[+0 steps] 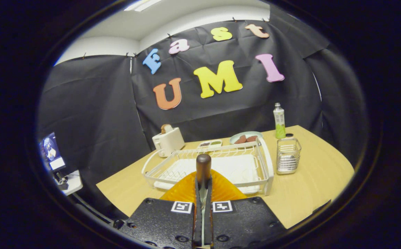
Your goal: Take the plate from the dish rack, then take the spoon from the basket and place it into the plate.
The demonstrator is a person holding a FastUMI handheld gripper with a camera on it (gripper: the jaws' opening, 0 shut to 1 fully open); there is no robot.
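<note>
My gripper (203, 193) is shut on the spoon (203, 166). Its brown handle end sticks up past the fingertips, and a strip of its metal shaft shows between the two fingers. The orange ribbed plate (223, 190) lies on the wooden table just under and ahead of the fingers, against the near side of the white dish rack (267, 166). The rack holds no dishes. The wire basket (288, 155) stands to the right of the rack. The spoon's bowl is hidden.
Beyond the rack are a white toaster (167, 140), a small tray (210, 143), a pale plate with brown food (245, 137) and a green bottle (279, 121). A monitor (50, 151) sits off the table's left. The table (318, 176) stretches bare to the right of the basket.
</note>
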